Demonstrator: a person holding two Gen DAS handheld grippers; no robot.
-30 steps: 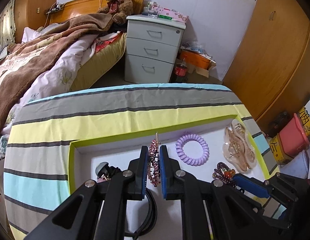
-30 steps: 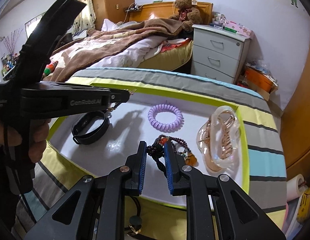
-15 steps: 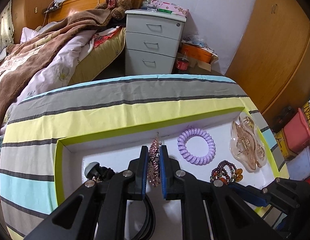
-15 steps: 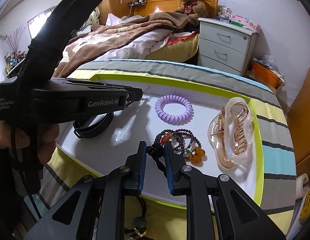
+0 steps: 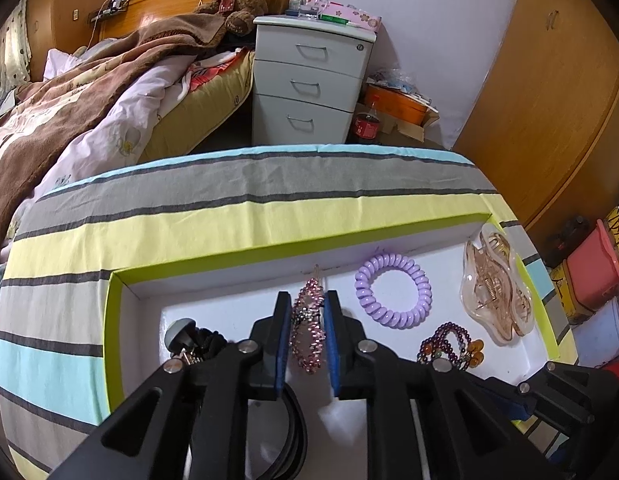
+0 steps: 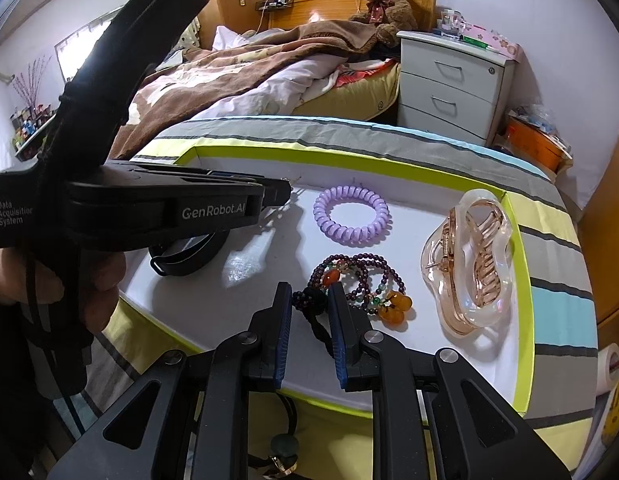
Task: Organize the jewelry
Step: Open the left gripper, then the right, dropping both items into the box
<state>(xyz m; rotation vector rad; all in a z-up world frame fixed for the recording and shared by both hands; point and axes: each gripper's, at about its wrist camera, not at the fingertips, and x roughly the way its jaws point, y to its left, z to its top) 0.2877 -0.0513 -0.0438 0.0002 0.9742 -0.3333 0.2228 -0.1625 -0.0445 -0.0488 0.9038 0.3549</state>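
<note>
Tray (image 5: 121,296) with lime-green walls and a white floor sits on the striped bench (image 5: 237,216), and every piece of jewelry lies inside it.

The left gripper (image 5: 305,320) has its fingers around a pink beaded hair clip (image 5: 307,324). The clip's long axis runs along the fingers, its thin metal tip pointing toward the tray's far wall. The fingers are opening; slim gaps show between the blue pads and the beads on both sides, so the clip sits between them and is no longer pinched. It lies in the middle of the tray, near the far wall.

The right gripper (image 6: 309,304) has its fingers nearly together on the dark knotted cord of a purple bead bracelet (image 6: 349,276). The bracelet's loops lie flat on the tray floor toward the near wall, with its amber beads on the side nearer the hair claw. The cord runs back between the fingers toward the camera.

A purple spiral hair tie (image 6: 351,216) lies flat just inside the tray's far wall, beside the clip. A clear amber hair claw (image 6: 469,264) rests against the tray's right wall, its long axis running from the far wall toward the near one. A black strap (image 6: 185,256) lies coiled at the tray's left end.
</note>
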